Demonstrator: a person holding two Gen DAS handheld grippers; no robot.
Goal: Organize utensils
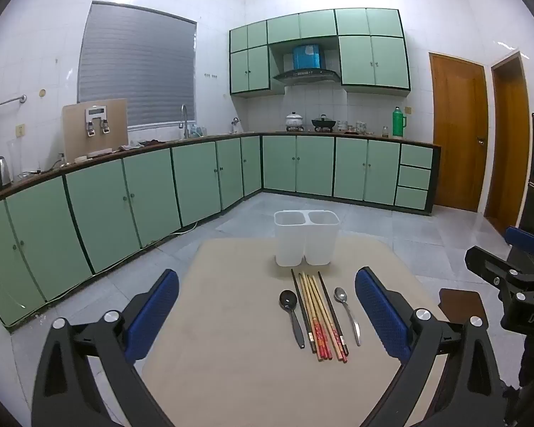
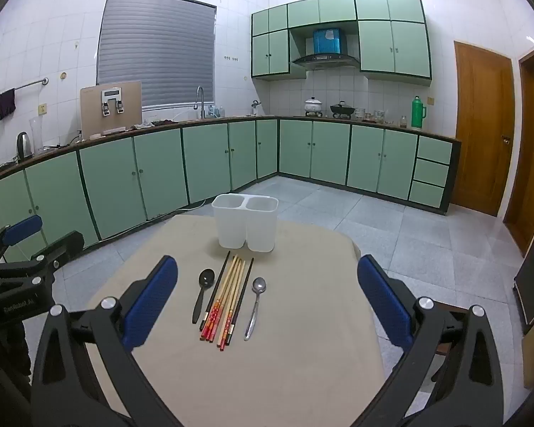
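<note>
A beige cloth-covered tabletop (image 1: 231, 356) is carrying everything for the job. Near its far edge, at twelve o'clock in both wrist views, a white translucent plastic two-compartment utensil holder (image 1: 305, 238) is standing upright, both cups empty. Just in front of it the utensils are lying in a tidy row, handles pointing toward the person: a black plastic spoon (image 1: 291, 311) at nine o'clock of the group, a bundle of wooden and black chopsticks with red patterned ends (image 1: 320, 316) in the middle, and a shiny metal spoon (image 1: 347, 311) at three o'clock. This neat layout, I judge, is leaving each piece easy to pick singly and sort by type into the two cups.

The left tongs (image 1: 267, 315) are gaping wide over the tabletop, holding nothing, and the right tongs (image 2: 267, 302) are likewise spread fully and empty. Nothing is sorted yet.

Readable writing is scarce: white letters "DA5" are showing on the right tongs' black body at three o'clock in the left view; lettering on the left body in the right view is too blurred to read.
</note>
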